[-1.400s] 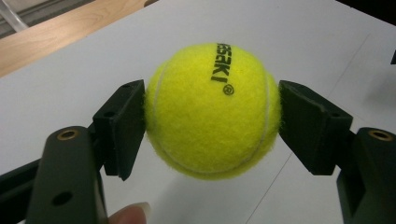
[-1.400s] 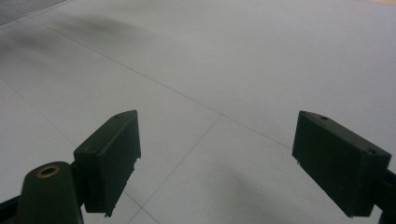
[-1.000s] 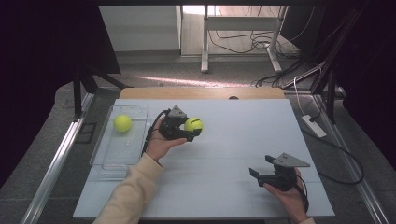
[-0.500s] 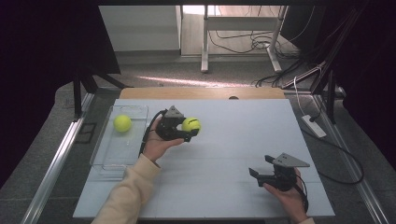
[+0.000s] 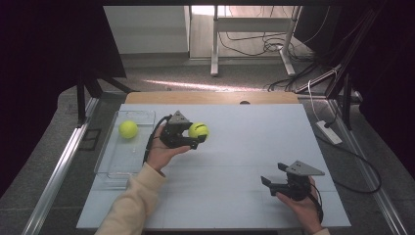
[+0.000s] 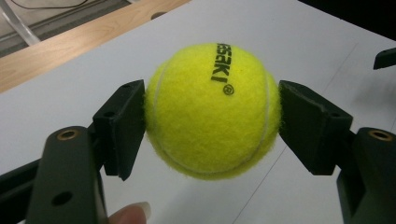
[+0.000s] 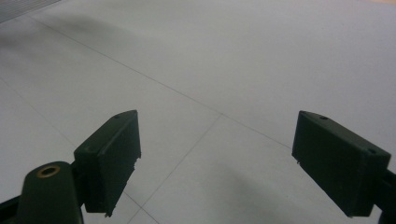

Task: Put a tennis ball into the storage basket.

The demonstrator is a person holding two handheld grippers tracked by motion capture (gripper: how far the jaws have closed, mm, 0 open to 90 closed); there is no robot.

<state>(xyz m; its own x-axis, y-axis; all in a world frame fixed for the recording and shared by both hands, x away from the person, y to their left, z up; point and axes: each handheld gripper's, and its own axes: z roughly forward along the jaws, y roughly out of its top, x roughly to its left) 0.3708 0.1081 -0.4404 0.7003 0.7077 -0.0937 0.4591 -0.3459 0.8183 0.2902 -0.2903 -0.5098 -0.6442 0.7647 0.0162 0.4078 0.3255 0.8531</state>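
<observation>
While the left gripper (image 6: 212,112) clamps one tennis ball (image 6: 212,109) between its two pads, the right gripper (image 7: 217,158) stands released.

One ball sits squeezed by both jaws above the white table (image 5: 244,147); a second tennis ball (image 5: 128,129) lies behind that gripper in the single clear tray (image 5: 111,169). Two balls, two grippers; the right one hovers well apart, jaws wide over bare tabletop.

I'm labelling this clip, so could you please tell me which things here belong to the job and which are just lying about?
Part of the job:
- tennis ball clamped in the left gripper
- second tennis ball
- clear tray holding it

Just lying about:
- right gripper, idle, fingers apart
- white power strip
- cables on the floor
</observation>
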